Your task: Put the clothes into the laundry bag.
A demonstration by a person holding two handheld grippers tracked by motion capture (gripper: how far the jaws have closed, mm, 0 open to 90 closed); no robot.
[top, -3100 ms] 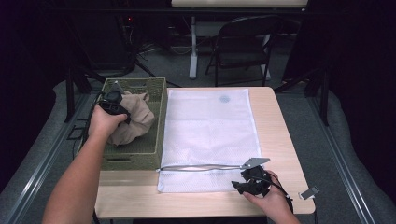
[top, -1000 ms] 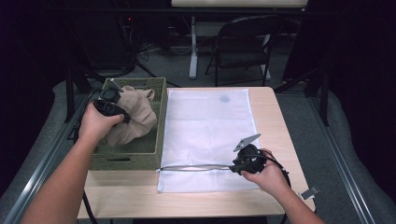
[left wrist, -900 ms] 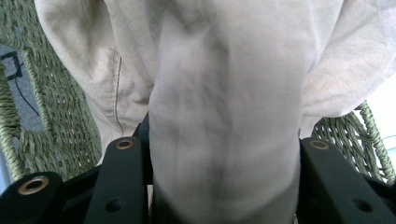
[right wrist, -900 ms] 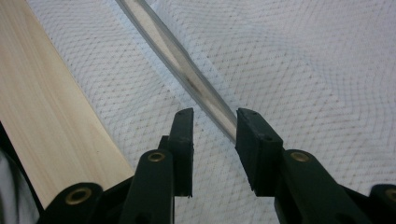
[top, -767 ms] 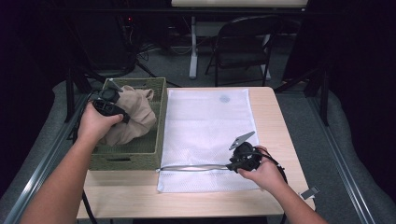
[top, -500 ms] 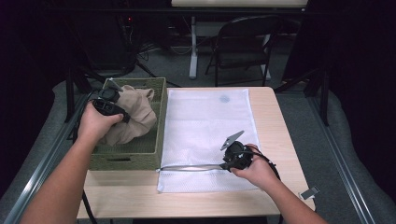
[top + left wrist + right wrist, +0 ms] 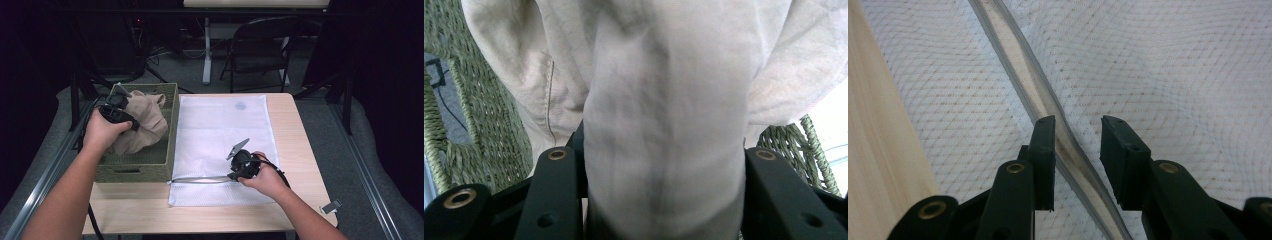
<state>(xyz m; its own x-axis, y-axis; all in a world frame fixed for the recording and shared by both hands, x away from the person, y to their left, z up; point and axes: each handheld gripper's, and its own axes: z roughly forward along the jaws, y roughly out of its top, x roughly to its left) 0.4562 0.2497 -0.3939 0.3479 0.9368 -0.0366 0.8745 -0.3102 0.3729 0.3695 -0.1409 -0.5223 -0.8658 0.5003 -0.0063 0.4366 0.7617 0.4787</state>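
Right tool (image 7: 239, 171) slid leftward over white mesh bag (image 7: 220, 125) (gaping zipper).

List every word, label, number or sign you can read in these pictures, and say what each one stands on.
No text can be read anywhere.
Round grey mark near the far edge of the mesh bag: too small and blurred to tell whether it holds any writing.
Beige garment, basket, table and both grippers' jaws: no lettering shows.
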